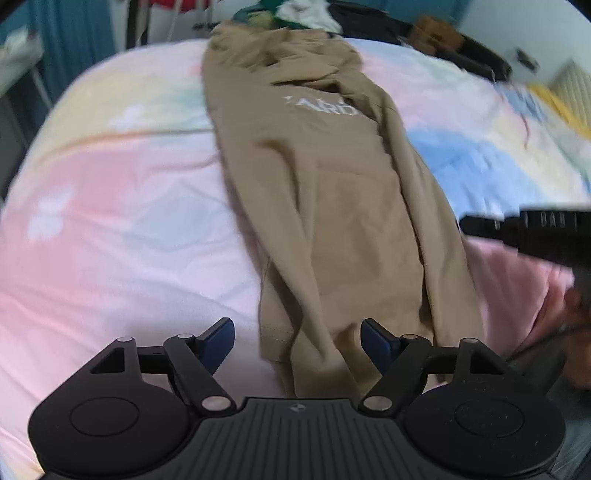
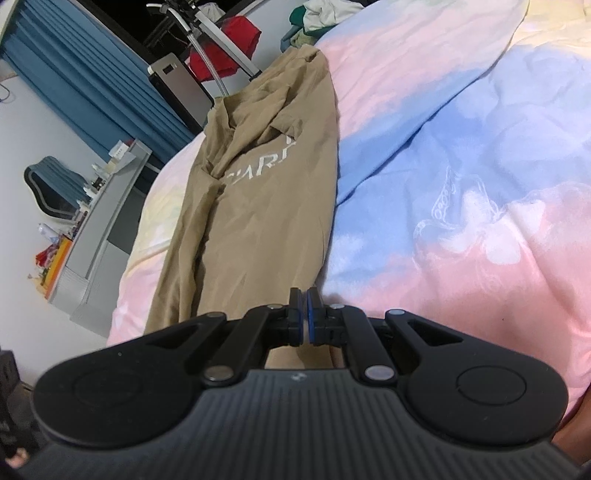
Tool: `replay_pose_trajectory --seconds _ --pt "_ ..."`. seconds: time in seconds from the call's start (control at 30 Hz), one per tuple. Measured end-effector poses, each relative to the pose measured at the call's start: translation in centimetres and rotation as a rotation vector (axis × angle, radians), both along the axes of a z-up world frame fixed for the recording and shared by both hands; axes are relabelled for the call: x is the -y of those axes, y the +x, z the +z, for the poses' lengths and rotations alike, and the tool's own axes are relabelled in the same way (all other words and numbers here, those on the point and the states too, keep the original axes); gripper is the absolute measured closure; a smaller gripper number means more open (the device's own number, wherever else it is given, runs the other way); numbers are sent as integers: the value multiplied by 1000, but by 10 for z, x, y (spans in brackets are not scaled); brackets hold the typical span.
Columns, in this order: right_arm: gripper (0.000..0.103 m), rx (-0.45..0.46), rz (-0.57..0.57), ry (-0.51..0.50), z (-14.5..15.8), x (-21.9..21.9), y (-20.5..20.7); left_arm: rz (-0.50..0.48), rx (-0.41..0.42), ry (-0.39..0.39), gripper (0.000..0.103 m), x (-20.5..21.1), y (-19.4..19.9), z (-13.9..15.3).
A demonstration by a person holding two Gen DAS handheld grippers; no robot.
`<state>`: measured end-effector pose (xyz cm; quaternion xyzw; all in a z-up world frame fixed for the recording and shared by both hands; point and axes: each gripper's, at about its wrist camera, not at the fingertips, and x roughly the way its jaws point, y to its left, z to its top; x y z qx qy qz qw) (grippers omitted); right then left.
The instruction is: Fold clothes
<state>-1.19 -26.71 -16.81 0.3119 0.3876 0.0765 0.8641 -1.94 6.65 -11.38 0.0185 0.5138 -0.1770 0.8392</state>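
Two hand-held grippers work over one tan T-shirt (image 1: 332, 206) with white lettering, folded lengthwise into a long narrow strip down the middle of the pastel pink, blue and yellow bedcover (image 1: 110, 229). Its collar end reaches the far edge of the bed, beside a heap of other clothes (image 1: 295, 14); its hem lies at the near edge. The left gripper (image 1: 297, 343) hangs just over that hem with its jaws spread wide, holding nothing. The right gripper (image 2: 305, 312) has its blue-padded jaws pressed together at the hem's right corner; tan cloth shows just beneath them, seemingly pinched between the pads.
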Motion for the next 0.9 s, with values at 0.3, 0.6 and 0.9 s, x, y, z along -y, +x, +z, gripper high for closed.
replay_pose_trajectory --seconds 0.3,0.6,0.9 --pt "43 -46 -23 -56 0 -3 -5 33 -20 -17 26 -7 4 -9" --pt "40 -183 64 23 -8 -12 -23 33 -78 -77 27 -13 12 -23" --pt "40 -259 175 72 -24 -35 -18 -47 -119 -149 36 -13 6 -24"
